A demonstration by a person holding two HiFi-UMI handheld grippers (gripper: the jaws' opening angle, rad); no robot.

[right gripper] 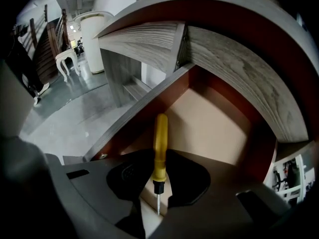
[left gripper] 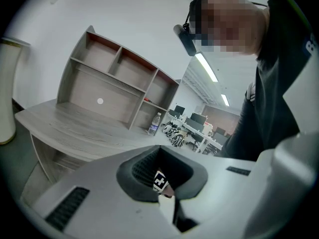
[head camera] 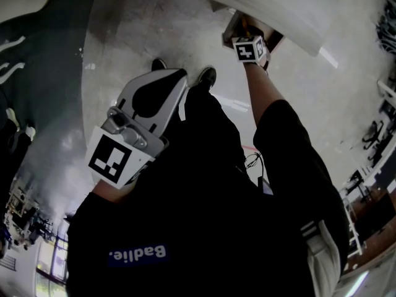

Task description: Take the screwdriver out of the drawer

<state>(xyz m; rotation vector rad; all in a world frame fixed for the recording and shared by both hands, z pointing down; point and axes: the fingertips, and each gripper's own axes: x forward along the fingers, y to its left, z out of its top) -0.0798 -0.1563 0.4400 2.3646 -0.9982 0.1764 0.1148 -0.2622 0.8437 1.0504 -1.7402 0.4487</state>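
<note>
A screwdriver with a yellow handle and a thin blade lies in the open drawer, which has red-brown walls and a pale floor. My right gripper reaches down into the drawer, and its dark pads sit close against the handle on both sides. In the head view only its marker cube shows, at the drawer's edge; the fingers are hidden. My left gripper hangs low in front of the person's body with its white jaws closed and nothing in them. The left gripper faces the desk.
The drawer belongs to a grey wood desk carrying a shelf unit and a water bottle. The person's shoes stand on the grey floor by the desk. A white pillar and a small white table stand further off.
</note>
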